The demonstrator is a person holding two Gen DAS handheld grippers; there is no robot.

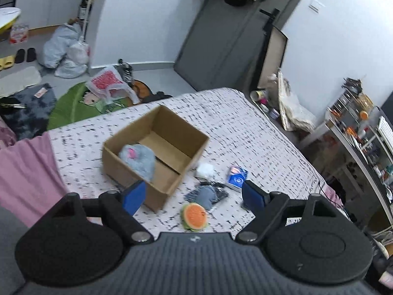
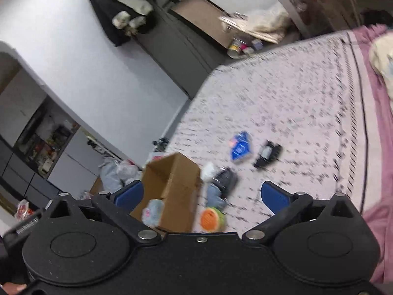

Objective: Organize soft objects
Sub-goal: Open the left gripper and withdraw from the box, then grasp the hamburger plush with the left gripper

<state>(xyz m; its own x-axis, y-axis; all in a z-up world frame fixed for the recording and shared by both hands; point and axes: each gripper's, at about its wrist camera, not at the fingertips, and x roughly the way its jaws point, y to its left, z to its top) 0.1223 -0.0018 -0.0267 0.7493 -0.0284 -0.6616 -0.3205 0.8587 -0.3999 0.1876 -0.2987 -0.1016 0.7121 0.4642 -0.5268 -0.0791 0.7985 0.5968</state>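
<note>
An open cardboard box (image 1: 172, 132) sits on the speckled bed sheet (image 1: 245, 127), with a fluffy blue-grey plush (image 1: 138, 158) inside its near corner. Beside the box lie a white soft packet (image 1: 205, 170), a blue packet (image 1: 236, 177), a grey-and-black cloth bundle (image 1: 207, 195) and an orange-green round plush (image 1: 194, 215). My left gripper (image 1: 194, 195) is open and empty, hovering above these items. My right gripper (image 2: 201, 195) is open and empty, above the box (image 2: 172, 184), orange plush (image 2: 211, 218), blue packet (image 2: 240, 147) and a black item (image 2: 267, 156).
A pink blanket (image 1: 27, 172) hangs at the bed's left side and shows in the right wrist view (image 2: 378, 172) at the right. The floor beyond holds bags (image 1: 66, 51), a green mat (image 1: 71, 105) and clutter. A shelf rack (image 1: 363, 132) stands right of the bed.
</note>
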